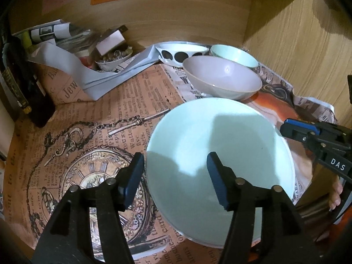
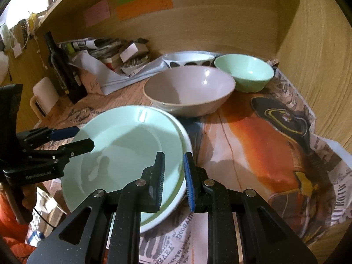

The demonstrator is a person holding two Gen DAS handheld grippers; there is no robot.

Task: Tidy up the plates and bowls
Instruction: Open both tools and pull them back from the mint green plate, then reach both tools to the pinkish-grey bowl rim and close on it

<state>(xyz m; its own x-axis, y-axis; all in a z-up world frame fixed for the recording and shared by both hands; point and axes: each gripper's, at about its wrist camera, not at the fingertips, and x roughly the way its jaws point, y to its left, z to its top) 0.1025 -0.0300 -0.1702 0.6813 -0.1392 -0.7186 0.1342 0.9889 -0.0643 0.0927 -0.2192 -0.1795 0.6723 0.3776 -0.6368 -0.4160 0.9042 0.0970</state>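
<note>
A mint plate lies stacked on a white plate on the newspaper-lined shelf. My left gripper stands open, its fingers astride the mint plate's left rim without pressing on it. My right gripper is shut on the stacked plates' right rim, one pad inside and one outside. Behind the plates sit a grey-pink bowl, a mint green bowl and a white bowl with black dots.
Wooden walls close the shelf at the back and right. A dark bottle stands at the left, with a pile of newspapers and a small box behind it. A person's fingers show beside the right gripper's handle.
</note>
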